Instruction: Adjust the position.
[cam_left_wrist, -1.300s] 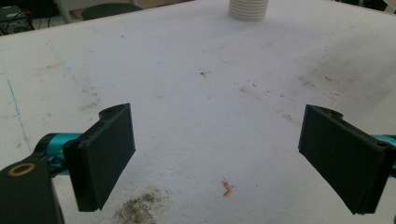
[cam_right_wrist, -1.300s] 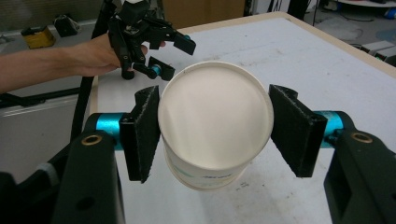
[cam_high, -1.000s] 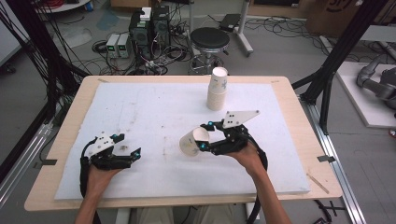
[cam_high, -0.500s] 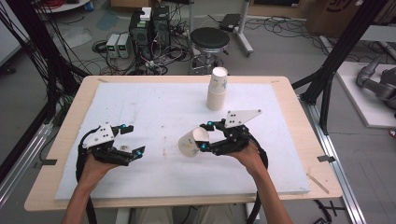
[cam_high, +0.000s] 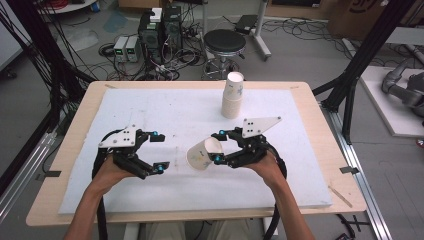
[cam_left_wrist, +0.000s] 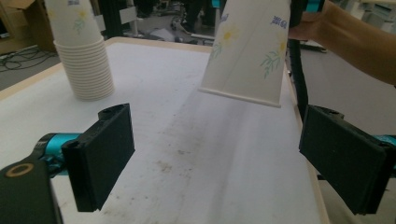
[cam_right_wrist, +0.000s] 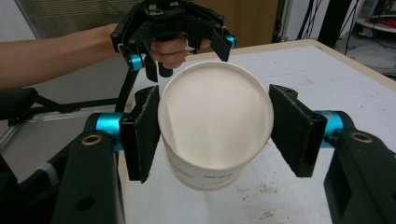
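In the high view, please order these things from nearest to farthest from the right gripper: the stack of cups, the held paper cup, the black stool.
1. Paper cup: between the right gripper's jaws.
2. Stack of cups: at the table's far side.
3. Black stool: on the floor beyond the table.

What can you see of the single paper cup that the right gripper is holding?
The single white paper cup looks like thin paper with a rolled rim, printed with small yellow flowers, green leaves and blue lettering. It is empty, with a plain white inside. It lies tilted on its side above the white table mat, its bottom end toward the left gripper. The right gripper is shut on it near the open rim, one black pad on each side. Nothing else touches it.
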